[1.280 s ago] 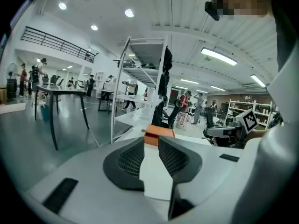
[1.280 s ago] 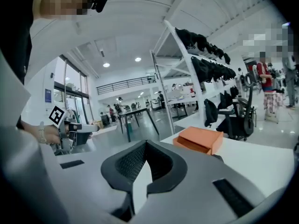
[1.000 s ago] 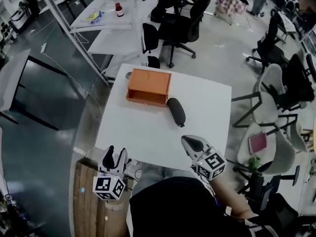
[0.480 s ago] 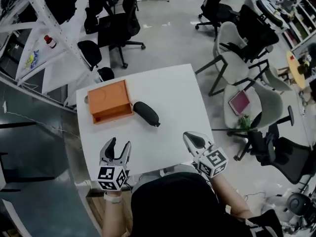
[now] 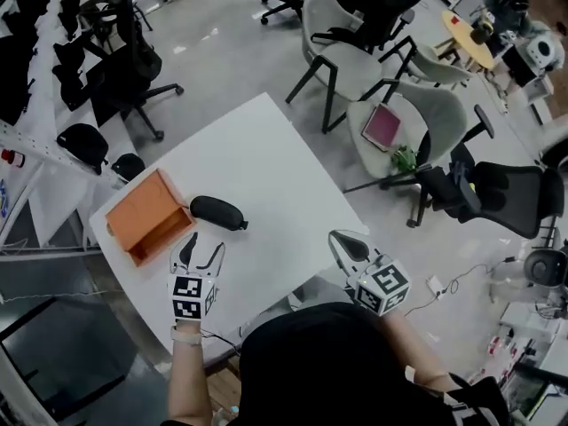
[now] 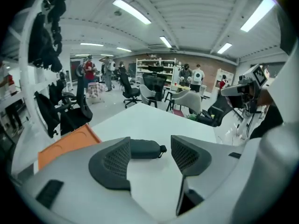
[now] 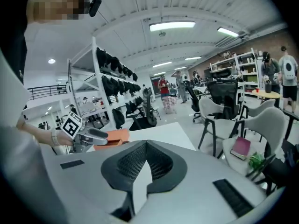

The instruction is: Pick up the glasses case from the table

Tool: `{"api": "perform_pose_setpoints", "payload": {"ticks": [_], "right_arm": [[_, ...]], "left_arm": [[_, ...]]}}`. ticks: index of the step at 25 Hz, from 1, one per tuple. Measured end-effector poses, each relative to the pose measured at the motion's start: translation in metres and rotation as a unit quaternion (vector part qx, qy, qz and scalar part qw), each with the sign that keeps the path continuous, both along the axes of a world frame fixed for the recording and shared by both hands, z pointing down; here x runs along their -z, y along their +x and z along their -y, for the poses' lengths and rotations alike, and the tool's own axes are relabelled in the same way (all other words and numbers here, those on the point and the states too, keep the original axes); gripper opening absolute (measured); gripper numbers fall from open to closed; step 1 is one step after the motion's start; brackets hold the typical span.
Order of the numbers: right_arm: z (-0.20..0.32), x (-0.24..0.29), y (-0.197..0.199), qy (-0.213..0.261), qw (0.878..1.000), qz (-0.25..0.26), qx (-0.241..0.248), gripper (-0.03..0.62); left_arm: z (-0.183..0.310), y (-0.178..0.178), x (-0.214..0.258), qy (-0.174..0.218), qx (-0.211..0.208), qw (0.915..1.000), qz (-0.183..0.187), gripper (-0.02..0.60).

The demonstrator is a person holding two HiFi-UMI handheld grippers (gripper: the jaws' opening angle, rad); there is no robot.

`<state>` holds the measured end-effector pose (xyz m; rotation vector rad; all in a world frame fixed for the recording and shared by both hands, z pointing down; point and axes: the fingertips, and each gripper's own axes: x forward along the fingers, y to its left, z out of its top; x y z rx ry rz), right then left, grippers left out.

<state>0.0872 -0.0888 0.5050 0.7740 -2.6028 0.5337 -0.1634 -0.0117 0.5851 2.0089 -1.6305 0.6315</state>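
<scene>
On the white bench (image 5: 275,149) an orange box (image 5: 146,216) is set near the 9 o'clock corner. The left gripper (image 5: 202,248) is held over the bench, its jaws being opened, nothing pressed between them. The right gripper (image 5: 346,245) is held at the bench's 5 o'clock edge, jaws closed together and empty. The glasses case (image 5: 217,212) is laid flat just at 3 o'clock of the box, at 12 o'clock of the left gripper.
</scene>
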Motion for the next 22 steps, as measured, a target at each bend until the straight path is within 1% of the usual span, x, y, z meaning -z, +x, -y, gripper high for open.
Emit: {"api": "perform_pose_setpoints", "payload": {"ticks": [3, 5, 8, 10, 11, 12, 13, 16, 18, 20, 22], "right_arm": [[-0.003, -0.004, 0.017, -0.004, 0.999, -0.006, -0.032, 0.026], [-0.004, -0.006, 0.028, -0.008, 0.998, -0.008, -0.054, 0.026], [-0.010, -0.010, 0.044, -0.014, 0.996, -0.012, -0.085, 0.026], [-0.014, -0.012, 0.053, -0.017, 0.995, -0.013, -0.102, 0.026], [-0.015, -0.013, 0.057, -0.019, 0.994, -0.014, -0.109, 0.026], [-0.017, -0.015, 0.062, -0.020, 0.993, -0.014, -0.116, 0.026], [-0.019, -0.015, 0.066, -0.022, 0.992, -0.015, -0.122, 0.026], [-0.023, -0.015, 0.076, -0.023, 0.990, -0.016, -0.136, 0.026], [-0.025, -0.015, 0.082, -0.023, 0.989, -0.018, -0.145, 0.026], [-0.026, -0.014, 0.087, -0.024, 0.988, -0.019, -0.153, 0.026], [-0.028, -0.014, 0.092, -0.025, 0.986, -0.020, -0.161, 0.026]], "left_arm": [[0.017, 0.005, -0.015, -0.019, -0.064, 0.9973, 0.029, 0.267], [0.025, 0.012, -0.028, -0.040, -0.113, 0.9913, 0.054, 0.267], [0.028, 0.020, -0.056, -0.078, -0.182, 0.9764, 0.085, 0.274], [0.033, 0.026, -0.066, -0.088, -0.231, 0.9617, 0.119, 0.287], [0.037, 0.029, -0.069, -0.087, -0.257, 0.9523, 0.140, 0.293], [0.040, 0.032, -0.072, -0.084, -0.284, 0.9411, 0.163, 0.298], [0.042, 0.035, -0.075, -0.083, -0.313, 0.9280, 0.184, 0.305], [0.045, 0.043, -0.087, -0.095, -0.398, 0.8825, 0.233, 0.325], [0.047, 0.046, -0.096, -0.105, -0.439, 0.8555, 0.253, 0.337], [0.051, 0.044, -0.106, -0.113, -0.467, 0.8344, 0.270, 0.348], [0.054, 0.043, -0.115, -0.122, -0.489, 0.8169, 0.281, 0.353]]}}
